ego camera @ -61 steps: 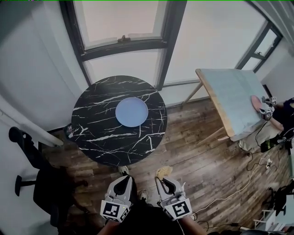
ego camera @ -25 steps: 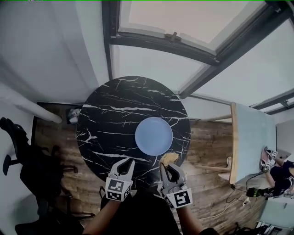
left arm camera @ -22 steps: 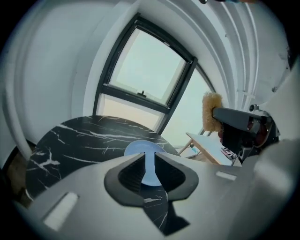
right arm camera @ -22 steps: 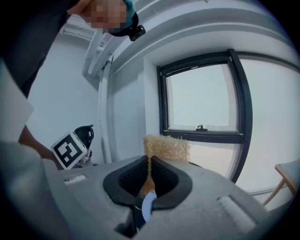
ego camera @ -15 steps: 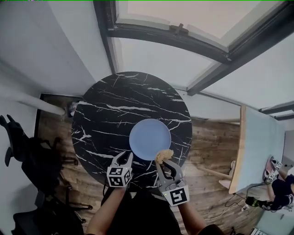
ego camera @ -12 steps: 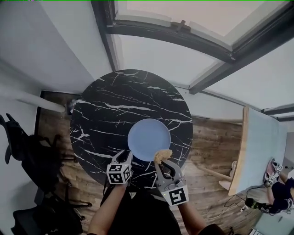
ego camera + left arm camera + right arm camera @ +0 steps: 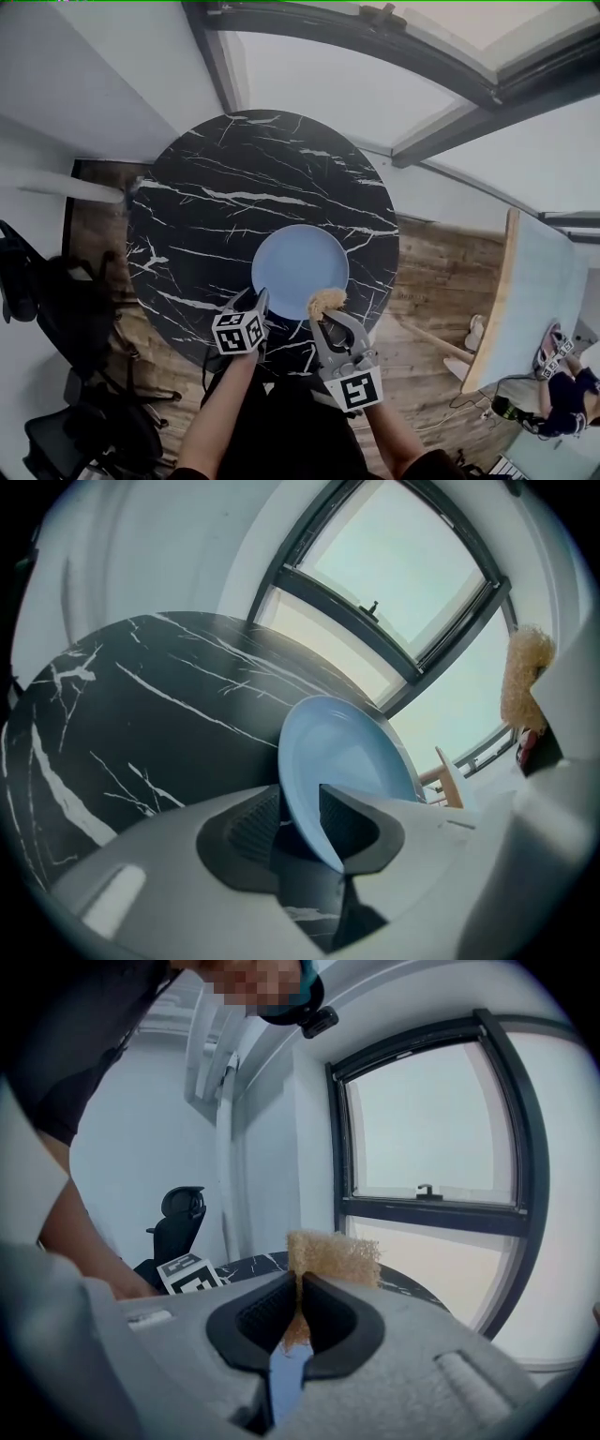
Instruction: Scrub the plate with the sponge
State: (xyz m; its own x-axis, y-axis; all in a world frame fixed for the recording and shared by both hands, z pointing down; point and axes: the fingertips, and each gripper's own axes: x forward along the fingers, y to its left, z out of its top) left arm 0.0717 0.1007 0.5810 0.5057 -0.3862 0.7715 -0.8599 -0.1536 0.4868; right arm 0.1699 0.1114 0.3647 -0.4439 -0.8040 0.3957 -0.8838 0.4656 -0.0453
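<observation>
Black marble table (image 7: 216,187) bears the blue plate (image 7: 300,262); both grippers have descended to its near rim, left gripper (image 7: 256,298) jaws just spread astride it unclamped, right gripper (image 7: 326,315) pinching the sponge (image 7: 327,301), so scrubbing looks imminent.

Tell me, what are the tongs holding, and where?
Right tongs pinch the sponge by its near end. Left tongs, jaws just opened wider, straddle the plate rim without gripping.

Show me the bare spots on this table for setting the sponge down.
Bare: the far half of the table, beyond the plate, and the left stretch from plate to table edge. Crowded: the near edge, where the left gripper, jaws just opened around the plate's rim, sits beside the right gripper holding the sponge.
</observation>
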